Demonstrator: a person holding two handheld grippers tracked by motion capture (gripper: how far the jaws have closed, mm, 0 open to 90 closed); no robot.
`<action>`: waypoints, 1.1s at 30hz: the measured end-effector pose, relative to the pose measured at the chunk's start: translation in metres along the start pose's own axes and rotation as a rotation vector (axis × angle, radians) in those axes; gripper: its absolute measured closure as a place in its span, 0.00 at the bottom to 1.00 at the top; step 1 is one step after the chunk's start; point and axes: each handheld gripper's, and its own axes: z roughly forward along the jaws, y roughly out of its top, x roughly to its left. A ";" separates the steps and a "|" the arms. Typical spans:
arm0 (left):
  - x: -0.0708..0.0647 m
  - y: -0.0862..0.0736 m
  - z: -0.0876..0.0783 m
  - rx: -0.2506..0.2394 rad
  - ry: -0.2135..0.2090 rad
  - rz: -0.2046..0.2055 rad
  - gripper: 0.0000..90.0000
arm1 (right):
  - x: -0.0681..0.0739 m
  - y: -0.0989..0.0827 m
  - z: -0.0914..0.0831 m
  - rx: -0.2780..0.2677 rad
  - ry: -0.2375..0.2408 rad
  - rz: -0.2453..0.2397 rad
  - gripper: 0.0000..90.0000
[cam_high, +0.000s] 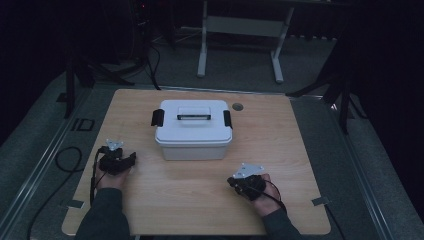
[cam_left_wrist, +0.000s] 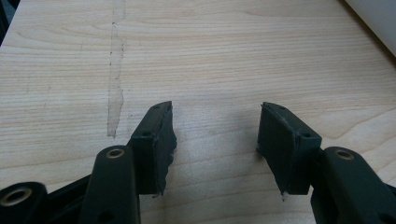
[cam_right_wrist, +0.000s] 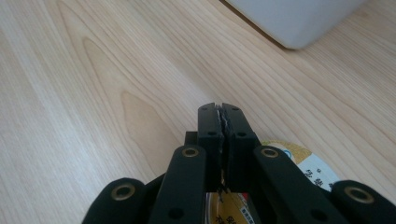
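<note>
The left gripper (cam_high: 117, 159) rests low over the wooden table (cam_high: 200, 200), held in the person's left hand (cam_high: 111, 176), whose forearm comes up from the near edge in a dark sleeve; in the left gripper view its two black jaws stand well apart, with bare wood grain between the pads (cam_left_wrist: 154, 149) and nothing gripped; a pale streak (cam_left_wrist: 114, 93) runs along the table ahead of it and to the left of its left jaw.

The right gripper (cam_high: 245, 182) sits in the right hand (cam_high: 262, 195), wrist angled inward so that the grey three-cornered plate (cam_high: 247, 170) on top tilts toward the middle of the table; in the right gripper view its jaws are closed flat against each other, pad to pad, pointing low and nearly level across the wood; just beneath and to the right of the jaws lies a round label or disc (cam_right_wrist: 303, 163) with a gold rim and printed characters, partly hidden by the gripper's own arms; whether the jaws pinch any part of it cannot be told.

The white lidded box (cam_high: 193, 129) stands ahead of both grippers, between them and well apart from each; it is closed, with a handle (cam_high: 194, 115) on the lid and a black latch (cam_high: 157, 117) at either end; a corner of it shows at the upper right ahead of each gripper in its own view.
</note>
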 end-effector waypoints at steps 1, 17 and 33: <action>0.000 0.000 0.000 0.000 0.000 0.000 0.51 | 0.000 0.000 0.000 0.000 0.000 0.000 0.97; 0.001 0.000 -0.002 -0.002 -0.049 -0.010 0.57 | -0.008 -0.011 -0.007 -0.004 -0.012 0.039 0.92; -0.008 0.026 -0.056 -0.159 -0.197 0.046 0.75 | -0.012 -0.011 -0.015 -0.049 -0.030 0.057 0.70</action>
